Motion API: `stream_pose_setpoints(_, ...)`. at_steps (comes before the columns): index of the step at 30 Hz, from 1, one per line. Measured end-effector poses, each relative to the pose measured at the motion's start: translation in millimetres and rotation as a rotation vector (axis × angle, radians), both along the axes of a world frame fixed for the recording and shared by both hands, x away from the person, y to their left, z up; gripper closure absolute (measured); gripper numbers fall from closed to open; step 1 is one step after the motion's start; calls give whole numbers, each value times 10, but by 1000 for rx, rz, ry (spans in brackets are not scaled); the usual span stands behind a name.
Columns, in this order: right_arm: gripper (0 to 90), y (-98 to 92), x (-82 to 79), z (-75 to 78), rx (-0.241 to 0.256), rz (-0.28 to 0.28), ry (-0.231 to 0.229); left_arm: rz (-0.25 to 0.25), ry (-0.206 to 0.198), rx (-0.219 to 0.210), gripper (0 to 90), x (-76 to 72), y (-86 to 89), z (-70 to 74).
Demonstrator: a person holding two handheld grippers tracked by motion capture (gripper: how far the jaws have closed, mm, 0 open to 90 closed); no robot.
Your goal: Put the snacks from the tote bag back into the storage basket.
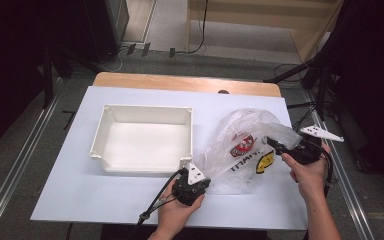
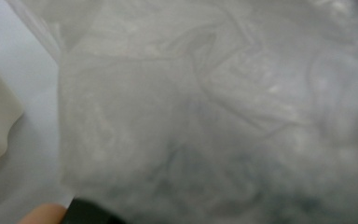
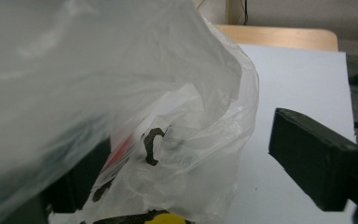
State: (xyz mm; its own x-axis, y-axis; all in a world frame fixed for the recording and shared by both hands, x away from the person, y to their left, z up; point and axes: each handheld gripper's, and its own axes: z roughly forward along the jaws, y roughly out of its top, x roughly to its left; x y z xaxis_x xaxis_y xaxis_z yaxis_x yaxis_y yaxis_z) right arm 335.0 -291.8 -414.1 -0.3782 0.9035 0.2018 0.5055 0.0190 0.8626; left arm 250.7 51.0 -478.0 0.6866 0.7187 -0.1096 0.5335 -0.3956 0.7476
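Here we count one white tray (image 1: 111,134) and one plastic bag (image 1: 240,127) at its three o'clock, crumpled, translucent, printed red, black and yellow. The right gripper (image 1: 276,145) gapes wide around its edge. The left gripper (image 1: 198,176) touches the bag; we cannot tell its jaws.

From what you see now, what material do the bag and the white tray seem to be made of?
The bag looks like thin, translucent plastic film: it is crinkled and glossy, and its print shows through. The tray looks like rigid moulded plastic with a matte white finish and thick straight walls, though this cannot be confirmed.
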Motion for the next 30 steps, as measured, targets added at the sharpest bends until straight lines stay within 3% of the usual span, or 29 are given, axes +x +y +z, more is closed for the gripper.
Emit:
stream_pose_setpoints(4,27,1,-97,126,16,5,-24,-1,1,-4,865,0,0,-1)
stream_pose_setpoints(8,35,29,-116,218,32,19,-58,-3,0,-2,868,1,-5,-3)
stream_pose_setpoints(10,116,101,-85,319,32,20,-116,-5,0,6,873,0,-7,-1)
stream_pose_setpoints(13,180,167,-31,380,30,28,-146,-5,1,8,876,-3,-12,-2)
stream_pose_setpoints(14,252,208,9,395,18,40,-144,-4,1,6,876,-3,-13,-2)
stream_pose_setpoints(15,288,256,58,392,-7,50,-135,-7,2,9,876,-2,-10,-1)
stream_pose_setpoints(16,269,308,120,364,-37,63,-110,-6,2,10,876,-1,-7,0)
stream_pose_setpoints(19,264,437,292,176,-79,112,3,-5,1,2,877,-4,-2,0)
stream_pose_setpoints(20,276,518,341,38,-125,122,49,-6,0,-3,878,-5,4,0)
stream_pose_setpoints(21,276,518,341,38,-125,122,49,-6,0,-3,878,-5,4,0)
stream_pose_setpoints(22,390,556,344,-58,-137,124,66,-6,0,-8,878,-4,7,1)
stream_pose_setpoints(23,390,556,344,-58,-137,124,66,-6,0,-8,879,-4,7,1)
stream_pose_setpoints(27,702,480,351,-115,-35,113,76,-6,-2,-6,881,-6,5,0)
stream_pose_setpoints(30,858,444,337,-61,-10,103,28,-5,-4,0,883,-7,-4,0)
